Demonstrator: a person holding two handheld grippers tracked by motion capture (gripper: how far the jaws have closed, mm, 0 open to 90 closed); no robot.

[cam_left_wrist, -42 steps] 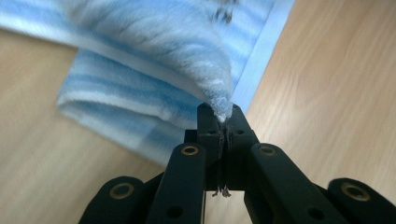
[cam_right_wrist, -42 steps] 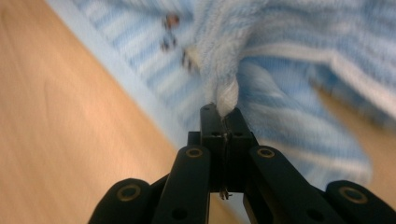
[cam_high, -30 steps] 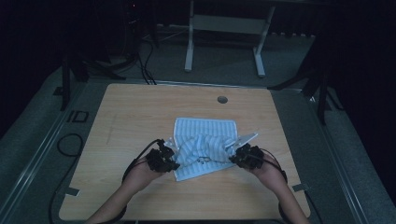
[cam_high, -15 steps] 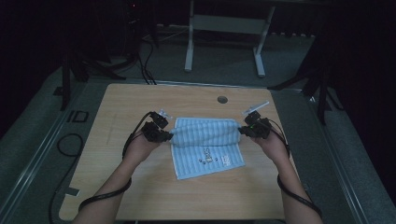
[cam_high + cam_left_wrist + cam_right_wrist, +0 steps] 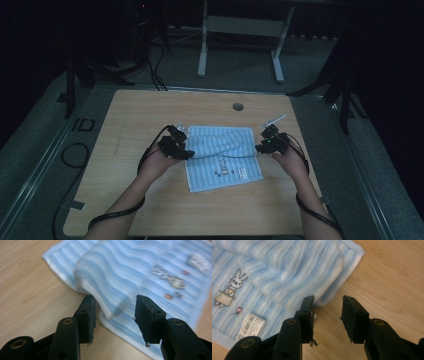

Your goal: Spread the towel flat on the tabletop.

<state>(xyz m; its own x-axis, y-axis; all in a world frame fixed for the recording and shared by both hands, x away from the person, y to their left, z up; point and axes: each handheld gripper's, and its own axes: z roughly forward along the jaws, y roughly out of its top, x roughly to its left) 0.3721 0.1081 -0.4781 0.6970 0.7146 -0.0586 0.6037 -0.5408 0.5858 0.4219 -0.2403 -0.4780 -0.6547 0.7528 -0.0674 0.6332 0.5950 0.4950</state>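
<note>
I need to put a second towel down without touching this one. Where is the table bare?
Bare wood lies between the towel and the table's near edge, along the far edge around the round hole, and left of the left gripper. It is crowded mid-table, where both grippers flank the towel; the right gripper leaves little room beyond it.

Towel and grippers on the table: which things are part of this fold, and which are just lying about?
In the job:
blue striped towel
left gripper, jaws open
right gripper, jaws open

Lying about:
round hole in the table
white frame on the floor
floor cables
</note>
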